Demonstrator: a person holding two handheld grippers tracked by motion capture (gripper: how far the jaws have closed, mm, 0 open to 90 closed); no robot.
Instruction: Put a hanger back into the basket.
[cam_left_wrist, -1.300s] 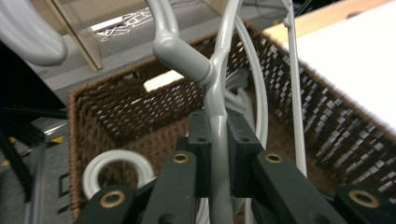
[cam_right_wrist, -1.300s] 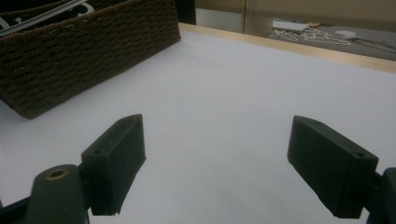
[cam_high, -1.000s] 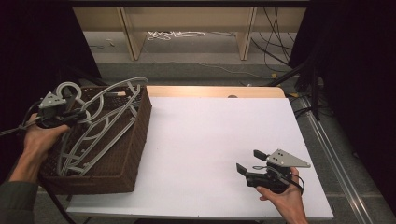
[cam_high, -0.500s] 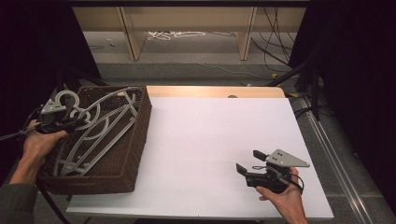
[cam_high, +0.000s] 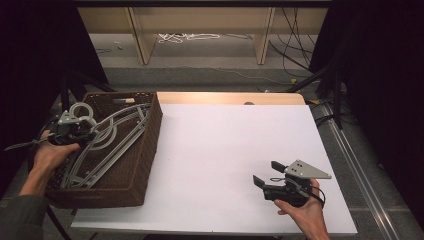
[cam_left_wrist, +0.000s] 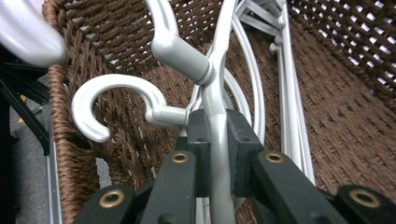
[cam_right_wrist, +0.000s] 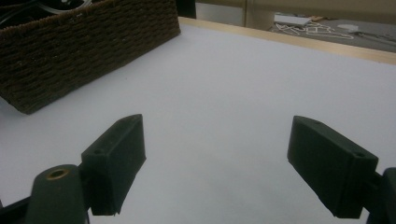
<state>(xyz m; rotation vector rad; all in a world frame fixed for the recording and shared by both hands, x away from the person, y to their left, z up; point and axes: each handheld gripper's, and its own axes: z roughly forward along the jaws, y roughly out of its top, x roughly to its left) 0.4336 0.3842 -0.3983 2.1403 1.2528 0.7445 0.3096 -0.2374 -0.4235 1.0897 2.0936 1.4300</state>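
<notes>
Left tool pinching grey hanger inside wicker basket, right tool spread wide above white table

No lettering, label, brand mark, number or sign can be read anywhere in these views.
</notes>
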